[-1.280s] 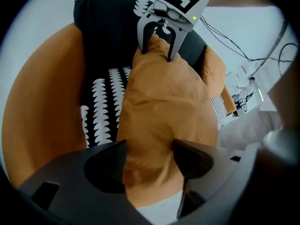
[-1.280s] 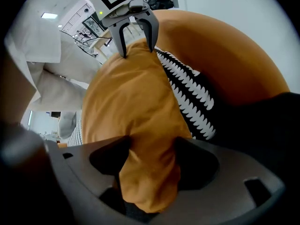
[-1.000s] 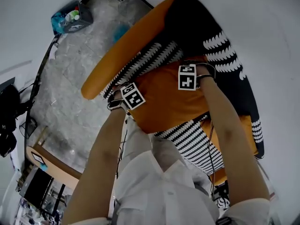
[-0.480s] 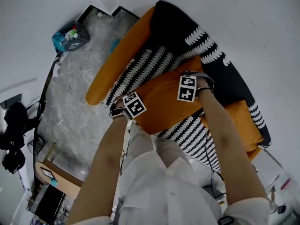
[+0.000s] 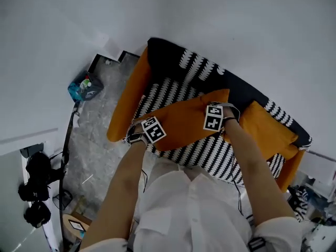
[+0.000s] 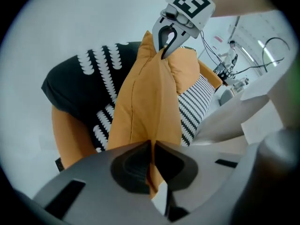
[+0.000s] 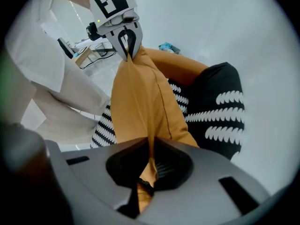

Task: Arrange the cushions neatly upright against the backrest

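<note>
White wall (image 5: 220, 14) fills the top of the head view. Grey marbled floor (image 5: 100, 135) lies left of a sofa (image 5: 247, 94) w/ orange armrest (image 5: 127, 106), black backrest (image 5: 168, 59) w/ white marks, and b/w striped seat (image 5: 215, 154).

An orange cushion (image 5: 184, 117) hangs stretched btw the two grippers over the seat. It is apart from the backrest, not upright against it. The left gripper (image 6: 152, 146) is clamped tight on one corner of the fabric. The right gripper (image 7: 151, 149) pinches the opposite corner, jaws closed on a thin fold. In the head view both sets of jaw tips are hidden under the marker cubes and the cushion's edge. Whether the cushion's lower edge touches the seat can't be told.

A second orange cushion (image 5: 268, 127) leans at the backrest near the sofa's right end, partly covered by the person's right forearm (image 5: 247, 156). That end of the sofa is also cut off by the arm.

A blue bin (image 5: 84, 88) sits on the floor by the wall corner, contents too small to name. Dark gear (image 5: 34, 182) at the left edge is hard to make out.
</note>
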Tool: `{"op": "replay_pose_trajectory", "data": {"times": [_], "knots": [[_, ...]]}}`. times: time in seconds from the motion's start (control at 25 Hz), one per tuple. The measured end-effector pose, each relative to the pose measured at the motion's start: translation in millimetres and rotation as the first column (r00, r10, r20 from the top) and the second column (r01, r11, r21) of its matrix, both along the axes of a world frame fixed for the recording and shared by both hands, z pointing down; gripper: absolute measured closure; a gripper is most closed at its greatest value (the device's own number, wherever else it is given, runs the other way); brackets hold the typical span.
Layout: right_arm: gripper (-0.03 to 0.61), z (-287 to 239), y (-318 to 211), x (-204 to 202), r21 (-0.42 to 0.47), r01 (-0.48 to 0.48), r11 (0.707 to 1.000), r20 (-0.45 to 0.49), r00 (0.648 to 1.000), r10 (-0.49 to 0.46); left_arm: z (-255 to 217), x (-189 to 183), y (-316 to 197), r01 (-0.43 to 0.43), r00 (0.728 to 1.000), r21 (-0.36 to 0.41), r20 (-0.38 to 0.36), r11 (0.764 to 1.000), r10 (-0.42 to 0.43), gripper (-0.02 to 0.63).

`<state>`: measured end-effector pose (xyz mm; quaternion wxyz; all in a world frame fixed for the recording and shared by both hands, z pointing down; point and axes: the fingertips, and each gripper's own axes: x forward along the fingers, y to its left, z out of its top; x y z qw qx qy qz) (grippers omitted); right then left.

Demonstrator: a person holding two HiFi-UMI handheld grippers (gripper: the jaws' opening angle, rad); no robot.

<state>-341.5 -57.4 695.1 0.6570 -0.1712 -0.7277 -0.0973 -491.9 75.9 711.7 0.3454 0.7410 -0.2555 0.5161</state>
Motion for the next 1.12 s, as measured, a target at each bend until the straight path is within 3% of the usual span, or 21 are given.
{"op": "replay_pose_trajectory", "data": {"times": [0.2, 0.4, 0.68, 0.84, 1.12], "knots": [[0.565, -33.8, -13.2, 12.3, 0.023, -0.181, 0.983, 0.102, 0.979, 0.178, -42.7, -24.4, -63.3, -0.123, 0.987, 0.085, 0.115, 0.989, 0.113, 0.589], [0.565, -52.6, -41.2, 12.7, 0.053, -0.359, 0.932, 0.191, 0.919, 0.344, -72.6, -37.6, -131.1, -0.266, 0.95, 0.14, 0.209, 0.954, 0.234, 0.589], [0.563, -42.0, -72.5, 11.8, 0.07, -0.53, 0.845, 0.212, 0.835, 0.507, -67.0, -44.7, -205.1, -0.438, 0.877, 0.14, 0.284, 0.888, 0.387, 0.588], [0.56, -17.4, -71.8, 11.6, 0.073, -0.555, 0.829, 0.185, 0.824, 0.535, -44.7, -46.2, -218.0, -0.484, 0.852, 0.108, 0.287, 0.868, 0.439, 0.586], [0.543, -1.3, -98.0, 10.2, 0.092, -0.609, 0.788, 0.175, 0.789, 0.589, -29.8, -51.5, -240.4, -0.443, 0.878, 0.173, 0.282, 0.88, 0.387, 0.56]]}}
